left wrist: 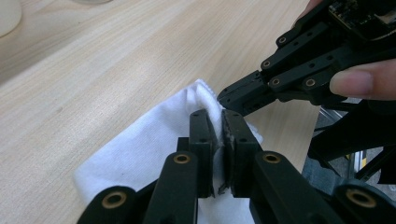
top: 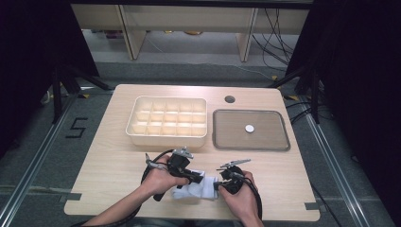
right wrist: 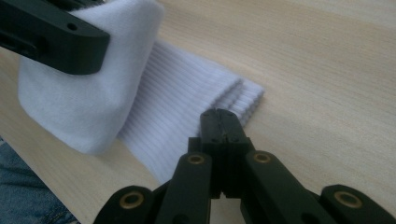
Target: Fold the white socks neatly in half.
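Note:
A white ribbed sock (top: 196, 191) lies near the table's front edge, between the two hands. My left gripper (left wrist: 219, 116) is shut on a raised fold of the sock (left wrist: 140, 149), and white fabric shows between its pads. In the high view the left gripper (top: 201, 178) comes in from the left and the right gripper (top: 218, 185) from the right, tips close together over the sock. My right gripper (right wrist: 220, 114) is shut, jaws tight together, tips at the sock's ribbed cuff (right wrist: 177, 107). No fabric shows between them. A jaw of the left gripper crosses the upper left of the right gripper view.
A cream tray (top: 166, 137) with several compartments stands at the back left of the wooden table. To its right lies a grey flat tray (top: 250, 142) holding a small white disc (top: 249, 128). A round hole (top: 230, 99) sits near the table's far edge.

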### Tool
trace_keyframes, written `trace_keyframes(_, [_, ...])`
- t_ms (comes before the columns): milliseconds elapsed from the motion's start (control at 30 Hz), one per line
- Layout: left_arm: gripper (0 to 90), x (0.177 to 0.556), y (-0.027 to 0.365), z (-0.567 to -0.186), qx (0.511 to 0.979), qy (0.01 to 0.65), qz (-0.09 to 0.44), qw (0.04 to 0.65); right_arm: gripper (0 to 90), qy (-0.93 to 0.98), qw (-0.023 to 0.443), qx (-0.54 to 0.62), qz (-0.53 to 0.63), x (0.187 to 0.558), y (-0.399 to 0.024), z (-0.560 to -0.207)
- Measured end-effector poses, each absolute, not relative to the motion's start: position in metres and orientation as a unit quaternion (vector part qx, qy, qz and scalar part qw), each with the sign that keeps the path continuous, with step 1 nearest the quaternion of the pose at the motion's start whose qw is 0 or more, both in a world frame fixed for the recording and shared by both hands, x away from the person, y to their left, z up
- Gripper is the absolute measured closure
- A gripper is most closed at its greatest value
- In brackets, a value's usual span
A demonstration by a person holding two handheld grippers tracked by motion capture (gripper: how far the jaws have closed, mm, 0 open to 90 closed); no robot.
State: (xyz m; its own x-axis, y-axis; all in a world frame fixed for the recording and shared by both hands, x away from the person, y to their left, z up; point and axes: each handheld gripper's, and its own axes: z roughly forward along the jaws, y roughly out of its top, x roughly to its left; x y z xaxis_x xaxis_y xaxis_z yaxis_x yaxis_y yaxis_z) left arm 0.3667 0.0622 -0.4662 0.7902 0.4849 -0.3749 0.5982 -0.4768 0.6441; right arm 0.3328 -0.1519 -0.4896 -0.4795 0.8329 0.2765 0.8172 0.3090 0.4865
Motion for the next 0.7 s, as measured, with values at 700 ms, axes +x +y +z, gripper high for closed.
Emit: trace_keyframes(700, [82.7,0.3683,0.0597,-0.4666,0.857,0.319,-0.072,0.398,90.0,0.805,0.023,0.521,0.282,0.3372,-0.1570,-0.4951])
